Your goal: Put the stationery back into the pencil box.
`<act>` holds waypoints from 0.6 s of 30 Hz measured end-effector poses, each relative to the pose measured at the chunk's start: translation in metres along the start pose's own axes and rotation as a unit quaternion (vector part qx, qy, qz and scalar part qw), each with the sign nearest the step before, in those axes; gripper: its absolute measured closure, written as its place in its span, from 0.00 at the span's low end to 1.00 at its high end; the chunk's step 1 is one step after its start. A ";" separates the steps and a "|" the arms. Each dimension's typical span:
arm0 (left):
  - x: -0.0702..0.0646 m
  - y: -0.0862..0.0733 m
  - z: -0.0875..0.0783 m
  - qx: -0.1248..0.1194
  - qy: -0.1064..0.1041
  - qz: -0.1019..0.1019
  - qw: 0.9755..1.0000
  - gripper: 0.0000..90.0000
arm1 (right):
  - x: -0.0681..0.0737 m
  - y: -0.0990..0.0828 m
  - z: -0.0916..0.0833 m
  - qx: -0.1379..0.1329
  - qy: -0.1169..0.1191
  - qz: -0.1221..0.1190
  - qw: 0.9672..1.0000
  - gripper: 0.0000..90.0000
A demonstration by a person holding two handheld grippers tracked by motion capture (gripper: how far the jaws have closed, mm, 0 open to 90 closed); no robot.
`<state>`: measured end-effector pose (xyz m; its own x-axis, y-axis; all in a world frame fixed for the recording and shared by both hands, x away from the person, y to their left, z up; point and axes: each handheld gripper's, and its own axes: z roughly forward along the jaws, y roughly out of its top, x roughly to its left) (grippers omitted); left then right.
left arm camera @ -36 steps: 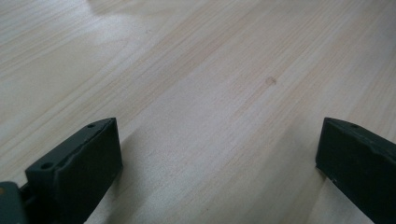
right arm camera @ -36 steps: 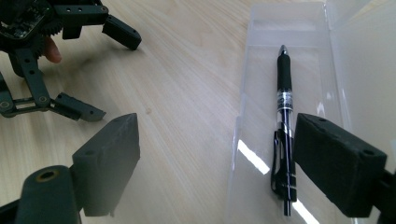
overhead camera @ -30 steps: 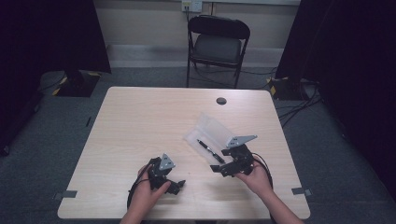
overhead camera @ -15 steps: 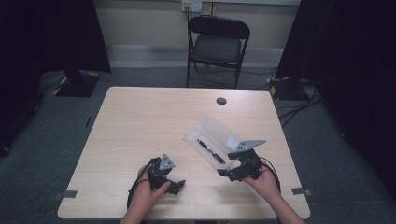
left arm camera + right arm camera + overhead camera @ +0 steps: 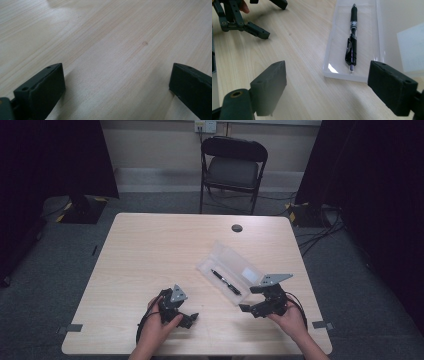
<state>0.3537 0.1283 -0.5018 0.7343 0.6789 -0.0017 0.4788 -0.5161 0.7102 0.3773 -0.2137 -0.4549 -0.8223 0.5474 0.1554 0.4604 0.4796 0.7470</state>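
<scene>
**Grippers spread, pen in open case**

Resting at the table's (image 5: 150, 250) six o'clock edge, left gripper (image 5: 187, 319) and right gripper (image 5: 246, 308) both have jaws spread, empty. Just beyond the right gripper, at four o'clock, a clear case (image 5: 227, 262) lies open, black pen (image 5: 226, 282) inside. Folding chair (image 5: 232, 167) at twelve.

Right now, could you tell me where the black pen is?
The black pen lies inside the open clear case on the table's right half in the high view, just ahead of the right gripper, whose jaws stand open.

Black folding chair (image 5: 234, 167) on grey carpet (image 5: 60, 260), dark curtains (image 5: 50, 157)
</scene>
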 end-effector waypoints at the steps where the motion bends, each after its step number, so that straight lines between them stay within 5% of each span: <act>1: 0.000 0.000 0.000 0.001 0.001 0.000 1.000 0.00 | -0.001 -0.001 -0.001 0.001 0.002 0.000 1.000 0.16; 18: 0.000 0.000 0.000 -0.001 0.000 0.000 1.000 0.00 | -0.011 -0.028 -0.007 0.005 -0.013 -0.005 1.000 0.16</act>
<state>0.3538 0.1282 -0.5019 0.7343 0.6788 -0.0004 0.4772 -0.5157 0.7116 0.3706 -0.2379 -0.4727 -0.8179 0.5600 0.1322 0.4565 0.4918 0.7415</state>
